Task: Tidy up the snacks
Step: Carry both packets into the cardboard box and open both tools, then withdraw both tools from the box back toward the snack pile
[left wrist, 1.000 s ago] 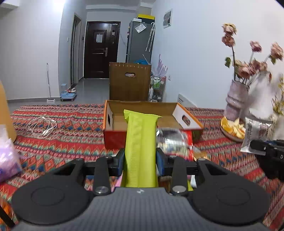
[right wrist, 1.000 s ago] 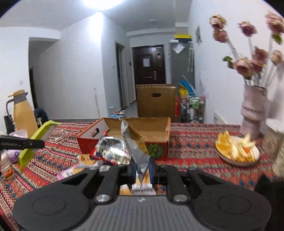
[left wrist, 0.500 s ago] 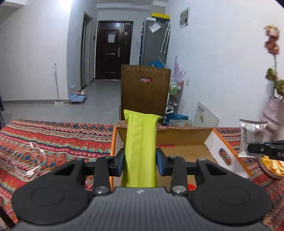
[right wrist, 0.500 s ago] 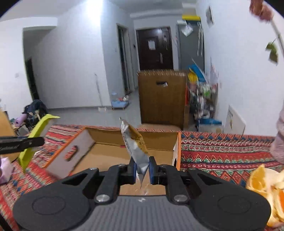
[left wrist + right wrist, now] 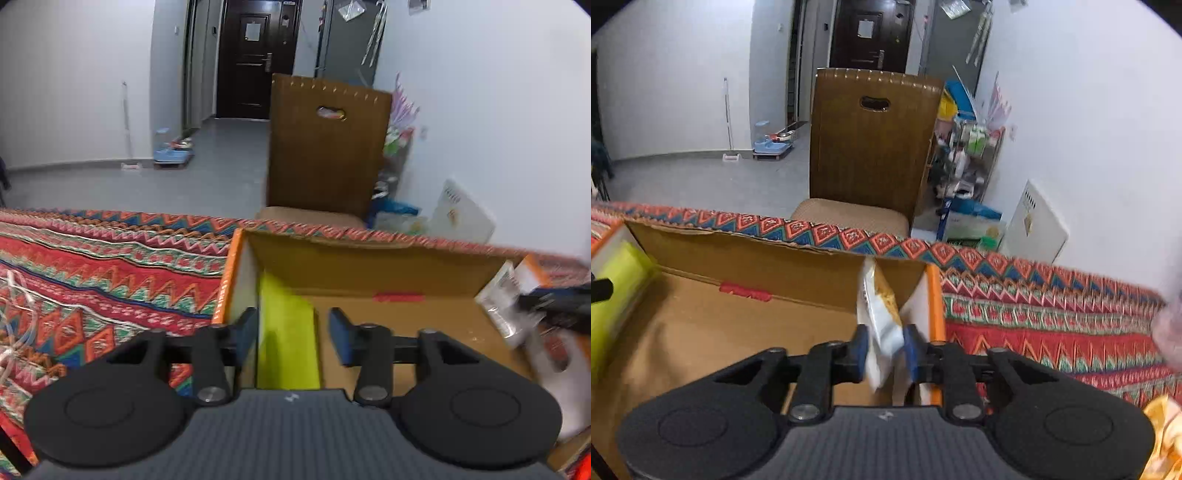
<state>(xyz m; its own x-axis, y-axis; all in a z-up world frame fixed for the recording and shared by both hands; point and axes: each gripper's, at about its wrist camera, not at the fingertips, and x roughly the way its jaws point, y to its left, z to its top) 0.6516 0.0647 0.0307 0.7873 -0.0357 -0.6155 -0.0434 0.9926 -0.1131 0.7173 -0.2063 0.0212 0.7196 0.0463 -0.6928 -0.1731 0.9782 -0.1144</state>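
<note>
Left wrist: opening left tongs point(image 5: 293, 332) straddle unpressed green packet point(image 5: 286, 332) inside box point(image 5: 369, 266).

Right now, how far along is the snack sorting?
Done: the green packet stands at the cardboard box's left end, and the left gripper has just opened off it. In hand: the silver packet sits between the right gripper's opening jaws at the right end. What's left isn't in view.
</note>
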